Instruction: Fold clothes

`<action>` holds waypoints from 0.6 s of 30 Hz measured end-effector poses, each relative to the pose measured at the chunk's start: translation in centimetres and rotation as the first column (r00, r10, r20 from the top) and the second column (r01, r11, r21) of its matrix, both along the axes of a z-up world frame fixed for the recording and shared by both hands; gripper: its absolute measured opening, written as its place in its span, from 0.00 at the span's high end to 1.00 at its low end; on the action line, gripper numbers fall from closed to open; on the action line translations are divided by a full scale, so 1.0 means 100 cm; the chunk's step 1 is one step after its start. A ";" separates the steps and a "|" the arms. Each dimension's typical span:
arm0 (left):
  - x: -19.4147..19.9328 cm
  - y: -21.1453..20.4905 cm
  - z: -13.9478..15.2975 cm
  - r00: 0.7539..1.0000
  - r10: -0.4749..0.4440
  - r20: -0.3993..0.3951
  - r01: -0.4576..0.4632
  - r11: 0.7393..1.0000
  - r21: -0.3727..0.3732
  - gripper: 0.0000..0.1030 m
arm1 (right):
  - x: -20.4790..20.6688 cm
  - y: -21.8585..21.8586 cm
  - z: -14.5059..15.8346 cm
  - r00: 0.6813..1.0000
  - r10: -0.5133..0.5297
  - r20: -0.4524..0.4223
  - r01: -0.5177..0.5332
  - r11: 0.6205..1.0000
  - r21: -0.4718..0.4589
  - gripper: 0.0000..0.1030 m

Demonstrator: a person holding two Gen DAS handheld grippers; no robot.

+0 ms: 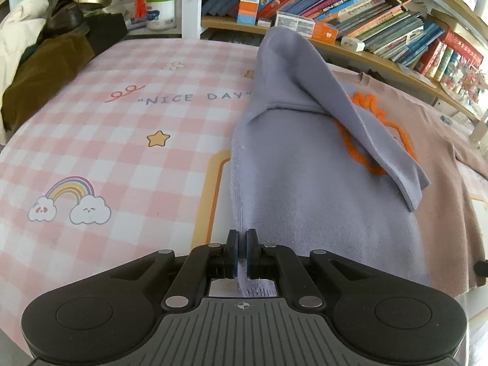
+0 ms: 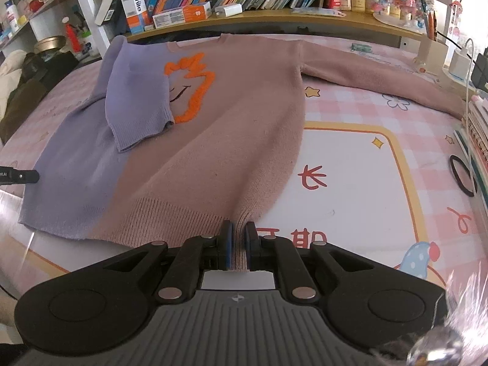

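Observation:
A two-tone sweater, lavender on one half [image 1: 320, 183] and dusty pink on the other [image 2: 231, 128], lies flat on a pink checked cloth with an orange figure [image 2: 195, 82] on its chest. Its lavender sleeve [image 2: 137, 103] is folded across the chest; the pink sleeve [image 2: 381, 70] stretches out to the right. My left gripper [image 1: 242, 251] is shut on the lavender bottom hem. My right gripper [image 2: 238, 244] is shut on the pink bottom hem. The tip of the left gripper shows in the right wrist view [image 2: 21, 176].
A low wooden shelf [image 2: 274, 18] packed with books runs along the far side. Dark and cream clothes [image 1: 39, 70] are piled at the far left. A black hair tie [image 2: 462, 175] and stacked notebooks [image 2: 475, 128] lie at the right edge.

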State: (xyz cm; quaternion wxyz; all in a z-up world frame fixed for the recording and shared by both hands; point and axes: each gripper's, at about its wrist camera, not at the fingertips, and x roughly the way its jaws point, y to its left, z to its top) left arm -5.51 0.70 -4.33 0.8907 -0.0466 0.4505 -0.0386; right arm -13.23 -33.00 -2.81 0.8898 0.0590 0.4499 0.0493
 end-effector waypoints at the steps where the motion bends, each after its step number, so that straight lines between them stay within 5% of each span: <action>1: 0.000 0.000 0.000 1.000 0.003 -0.004 -0.003 1.000 0.002 0.93 | 0.000 0.000 0.001 1.000 -0.001 -0.003 0.001 1.000 -0.001 0.92; 5: 0.000 0.002 0.006 1.000 0.018 -0.006 -0.018 0.999 0.028 0.83 | 0.003 -0.005 0.004 1.000 -0.020 -0.016 0.020 1.000 0.004 0.88; 8: -0.003 0.001 0.020 0.998 0.039 0.041 -0.043 0.995 0.093 0.65 | 0.003 -0.011 0.013 0.998 -0.062 0.022 0.062 0.998 -0.004 0.59; 11: -0.005 -0.003 0.035 0.995 0.038 0.094 -0.050 0.991 0.126 0.47 | 0.005 -0.013 0.020 0.996 -0.075 0.057 0.076 0.997 -0.017 0.53; 18: -0.010 -0.042 0.059 0.981 -0.078 0.177 0.049 0.985 0.166 0.11 | 0.007 0.004 0.024 0.991 -0.072 0.110 0.077 0.996 -0.042 0.16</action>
